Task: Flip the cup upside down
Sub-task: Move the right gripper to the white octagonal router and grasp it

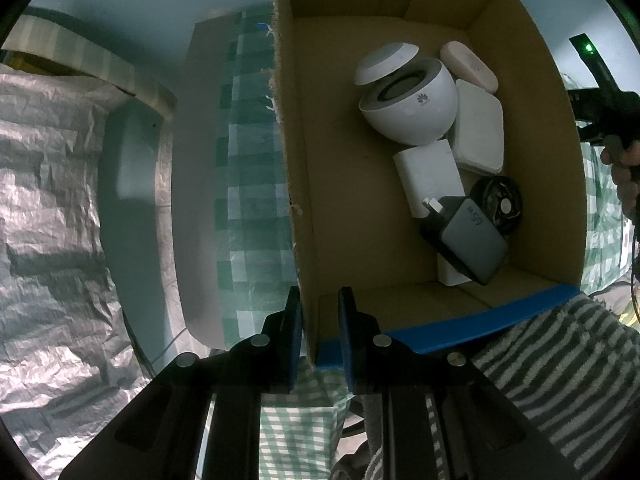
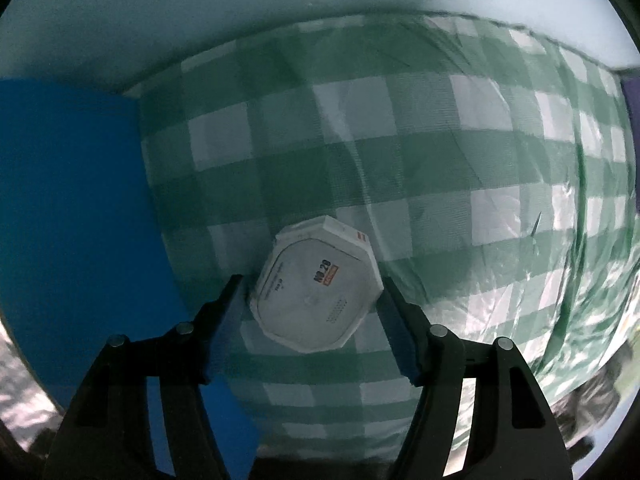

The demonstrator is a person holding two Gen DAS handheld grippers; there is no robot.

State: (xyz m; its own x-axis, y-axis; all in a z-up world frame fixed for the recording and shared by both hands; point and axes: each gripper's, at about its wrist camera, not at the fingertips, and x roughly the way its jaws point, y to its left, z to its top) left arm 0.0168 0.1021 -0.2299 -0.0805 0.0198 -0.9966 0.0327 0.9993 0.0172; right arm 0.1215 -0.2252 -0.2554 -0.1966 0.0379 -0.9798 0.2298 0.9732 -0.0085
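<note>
- Left wrist view, far left of frame: I see crinkled silver sheeting [image 1: 52, 208], with a pale tabletop and a strip of green checked cloth [image 1: 248, 184] to its right.
- Centre to right: an open cardboard box [image 1: 360, 184] with blue-taped edges. Inside it lie a white round speaker [image 1: 412, 104], flat white cases, a white power bank and a dark charger [image 1: 468, 236].
- Lower centre: my left gripper [image 1: 319, 332] is drawn narrow, one finger on either side of the box's near wall; the pads seem to pinch the cardboard.
- Far right edge: a person's hand [image 1: 624, 168] on a black handle.
- Lower right: a grey striped towel [image 1: 560, 352].
- Right wrist view, left of frame: the blue side of the box [image 2: 72, 216].
- Centre: the checked cloth [image 2: 440, 152] fills the frame. On it, lower centre, lies a white eight-sided cup [image 2: 316, 284], its flat printed face towards the camera.
- Bottom: my right gripper [image 2: 310, 294] stands at medium width around the cup; its right finger is at the rim, its left finger just apart. I can't tell if it presses.
</note>
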